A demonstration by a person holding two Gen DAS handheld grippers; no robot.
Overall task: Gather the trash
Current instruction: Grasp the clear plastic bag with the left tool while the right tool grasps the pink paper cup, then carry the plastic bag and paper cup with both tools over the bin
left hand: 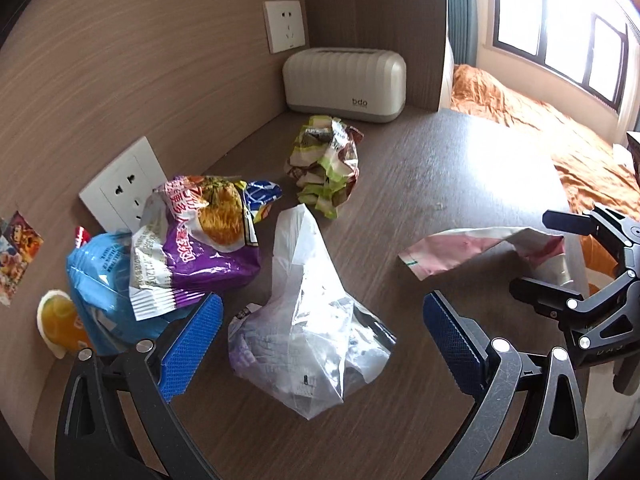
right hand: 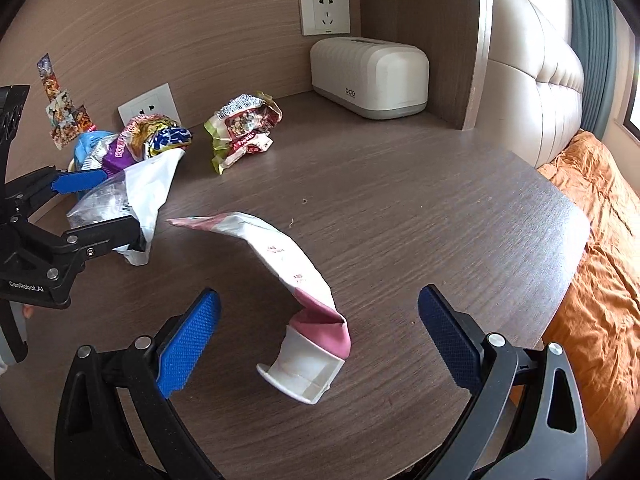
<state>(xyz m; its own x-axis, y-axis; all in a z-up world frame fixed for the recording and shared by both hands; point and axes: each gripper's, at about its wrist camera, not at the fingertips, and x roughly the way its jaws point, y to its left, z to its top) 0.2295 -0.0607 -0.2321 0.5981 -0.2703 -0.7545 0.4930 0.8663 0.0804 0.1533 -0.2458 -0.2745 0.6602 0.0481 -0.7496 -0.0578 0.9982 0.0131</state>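
Right gripper (right hand: 318, 334) spread wide, straddling cup end of pink-white wrapper (right hand: 280, 260); long axis runs away toward upper left across table (right hand: 440, 208). Left gripper (left hand: 322, 334) also spread, straddling clear bag (left hand: 308, 320). Nothing grasped. Right nearer wrapper.

"bdo" on white ribbed box (left hand: 345, 84), "GenRobot.AI" on left gripper (right hand: 100, 208) body, wrapper print unreadable

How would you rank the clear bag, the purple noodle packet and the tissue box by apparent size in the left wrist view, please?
1. Clear bag, largest, though it is nearest the camera.
2. Purple noodle packet and tissue box look about alike; the box is farther away, so I won't rank them.
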